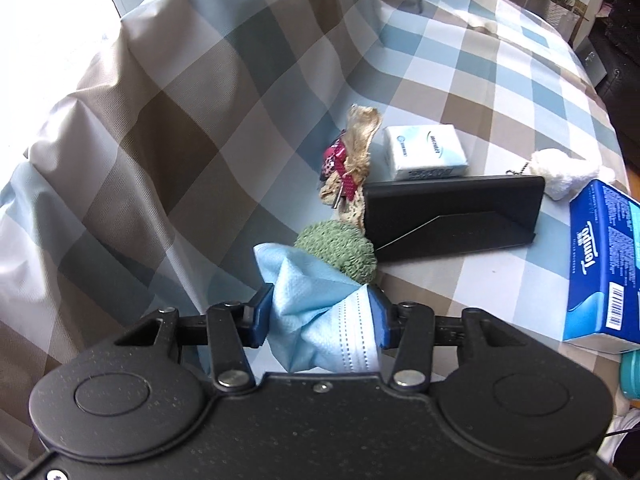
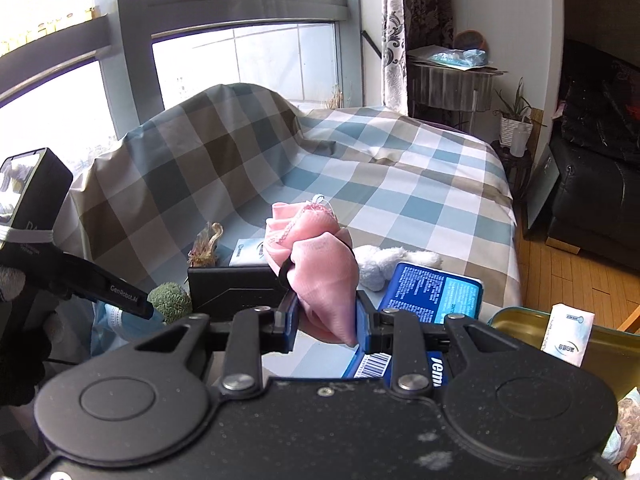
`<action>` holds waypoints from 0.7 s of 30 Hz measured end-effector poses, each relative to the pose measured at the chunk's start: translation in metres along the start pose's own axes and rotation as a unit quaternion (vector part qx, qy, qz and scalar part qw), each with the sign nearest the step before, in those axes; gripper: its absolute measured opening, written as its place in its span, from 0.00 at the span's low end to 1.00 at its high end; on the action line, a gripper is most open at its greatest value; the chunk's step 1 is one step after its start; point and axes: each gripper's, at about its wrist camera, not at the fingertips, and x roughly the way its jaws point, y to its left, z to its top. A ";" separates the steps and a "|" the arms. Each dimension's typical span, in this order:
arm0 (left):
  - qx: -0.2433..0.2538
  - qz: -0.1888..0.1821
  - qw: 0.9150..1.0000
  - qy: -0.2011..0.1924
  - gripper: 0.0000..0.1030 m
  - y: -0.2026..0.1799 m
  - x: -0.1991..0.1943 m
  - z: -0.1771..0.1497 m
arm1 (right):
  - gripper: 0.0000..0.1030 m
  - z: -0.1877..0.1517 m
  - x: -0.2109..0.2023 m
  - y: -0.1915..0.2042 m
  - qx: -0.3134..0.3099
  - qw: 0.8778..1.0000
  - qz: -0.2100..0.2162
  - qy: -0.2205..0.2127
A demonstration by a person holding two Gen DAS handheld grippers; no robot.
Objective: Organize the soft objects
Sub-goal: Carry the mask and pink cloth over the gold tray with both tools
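My left gripper (image 1: 320,312) is shut on a crumpled light-blue face mask (image 1: 316,304), lifted above the checked cover. Just beyond it lies a green knitted ball (image 1: 340,250) and a tan straw-like bundle with a red patterned piece (image 1: 352,160). My right gripper (image 2: 326,318) is shut on a bunched pink cloth (image 2: 316,256), held up over the bed. A white plush toy (image 2: 384,262) lies behind the cloth; the same white plush toy (image 1: 560,172) shows at the right of the left wrist view. The left tool's black body (image 2: 80,276) crosses the left edge of the right wrist view.
A black folded stand (image 1: 452,216), a small white tissue pack (image 1: 424,152) and a blue tissue box (image 1: 604,268) lie on the checked bedcover (image 1: 200,100). A gold tin (image 2: 604,332) holding a tissue pack (image 2: 566,332) sits at right. Window, side table and dark sofa stand behind.
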 end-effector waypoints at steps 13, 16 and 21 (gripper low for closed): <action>0.063 -0.056 0.994 -0.076 0.45 -0.057 -0.057 0.011 | 0.27 0.013 -0.031 -0.039 0.052 0.997 -0.040 -0.048; 0.081 -0.079 0.990 -0.088 0.45 -0.077 -0.067 0.015 | 0.27 0.015 -0.040 -0.051 0.066 0.994 -0.057 -0.059; 0.116 -0.112 0.981 -0.109 0.45 -0.116 -0.079 0.019 | 0.27 0.019 -0.054 -0.081 0.105 0.987 -0.096 -0.073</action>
